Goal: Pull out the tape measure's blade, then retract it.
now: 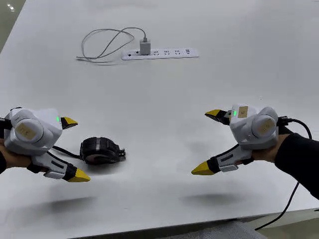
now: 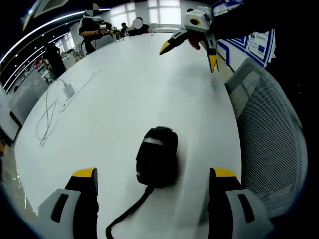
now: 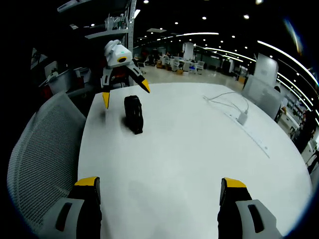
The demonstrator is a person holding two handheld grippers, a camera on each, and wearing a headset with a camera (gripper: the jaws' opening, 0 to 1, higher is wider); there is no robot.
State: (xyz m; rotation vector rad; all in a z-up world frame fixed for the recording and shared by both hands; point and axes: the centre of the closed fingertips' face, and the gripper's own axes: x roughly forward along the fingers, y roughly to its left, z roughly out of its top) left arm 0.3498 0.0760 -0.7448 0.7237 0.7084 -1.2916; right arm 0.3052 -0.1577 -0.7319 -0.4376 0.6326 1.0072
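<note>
Left gripper [image 1: 75, 148]: jaws spread apart, holding nothing. Black tape measure [image 1: 101, 150]: lies on the white table [image 1: 164, 99] at the gripper's 3 o'clock, just off its jaw tips. Right gripper [image 1: 207, 141]: at 3 o'clock of the tape measure, well apart, jaws spread, empty. Power strip [image 1: 159, 53]: 12 o'clock, far side.

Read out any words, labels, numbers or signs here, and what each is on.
Nothing reads clearly.
White power strip: markings too small.
Tan stickers on left tool and right tool: too small.
Blue-and-white wall sign: blurred.
Black round tape measure: no visible lettering.
</note>
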